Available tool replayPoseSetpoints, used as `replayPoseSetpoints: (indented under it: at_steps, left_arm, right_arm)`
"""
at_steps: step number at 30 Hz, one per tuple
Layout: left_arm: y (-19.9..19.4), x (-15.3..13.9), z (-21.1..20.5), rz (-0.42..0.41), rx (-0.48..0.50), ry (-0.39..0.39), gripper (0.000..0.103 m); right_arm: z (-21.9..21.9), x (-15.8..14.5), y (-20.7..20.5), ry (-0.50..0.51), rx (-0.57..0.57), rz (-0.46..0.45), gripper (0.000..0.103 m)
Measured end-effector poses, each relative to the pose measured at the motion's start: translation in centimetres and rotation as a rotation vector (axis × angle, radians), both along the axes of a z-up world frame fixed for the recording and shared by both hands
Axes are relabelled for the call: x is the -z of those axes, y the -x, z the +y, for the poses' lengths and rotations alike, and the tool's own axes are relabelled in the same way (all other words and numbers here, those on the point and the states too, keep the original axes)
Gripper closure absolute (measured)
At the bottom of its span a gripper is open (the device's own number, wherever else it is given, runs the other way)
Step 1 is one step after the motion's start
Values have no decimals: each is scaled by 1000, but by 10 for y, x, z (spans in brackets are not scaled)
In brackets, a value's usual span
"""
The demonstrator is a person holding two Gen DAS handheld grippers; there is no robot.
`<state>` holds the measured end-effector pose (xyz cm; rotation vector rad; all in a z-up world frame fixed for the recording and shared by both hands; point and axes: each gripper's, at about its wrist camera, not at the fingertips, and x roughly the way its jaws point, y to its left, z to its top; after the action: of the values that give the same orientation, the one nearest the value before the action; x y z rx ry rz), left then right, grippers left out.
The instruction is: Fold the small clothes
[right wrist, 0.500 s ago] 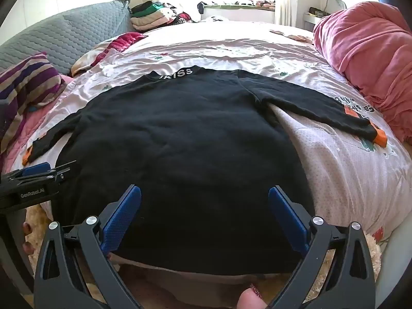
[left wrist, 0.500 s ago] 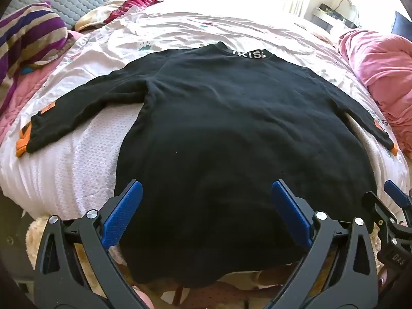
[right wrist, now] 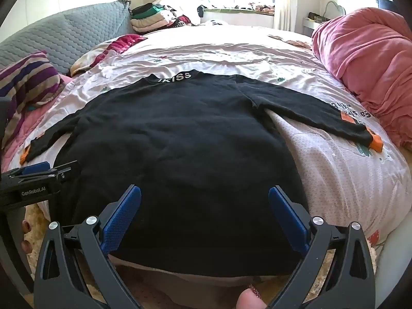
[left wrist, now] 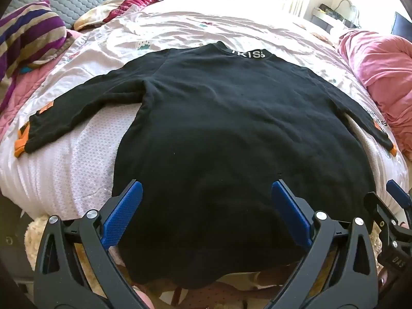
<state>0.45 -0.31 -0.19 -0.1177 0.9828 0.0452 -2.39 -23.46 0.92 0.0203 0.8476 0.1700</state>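
A black long-sleeved top (left wrist: 231, 134) lies flat on the bed, collar away from me, both sleeves spread out, orange cuffs at the ends. Its hem hangs over the near bed edge. It also shows in the right wrist view (right wrist: 180, 149). My left gripper (left wrist: 204, 206) is open and empty, held above the hem at the left half. My right gripper (right wrist: 204, 211) is open and empty, above the hem at the right half. The right gripper also shows at the lower right of the left wrist view (left wrist: 391, 206), and the left gripper at the left of the right wrist view (right wrist: 38, 173).
The bed has a pale pink printed sheet (left wrist: 193, 25). A pink duvet (right wrist: 365, 59) is heaped at the right. A striped pillow (left wrist: 28, 38) and grey headboard cushion (right wrist: 64, 38) are at the left. Folded clothes (right wrist: 152, 18) are stacked at the far side.
Both grippers have drawn back and lifted slightly; the view tilts up a little. The top has not moved.
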Motion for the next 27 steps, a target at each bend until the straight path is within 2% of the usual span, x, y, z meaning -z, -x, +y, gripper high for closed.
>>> replayPoseSetpoints:
  at_steps: [27]
  left_arm:
    - [1, -2, 4, -1, -7, 8, 9]
  right_arm:
    - [-1, 1, 1, 20, -2, -9, 4]
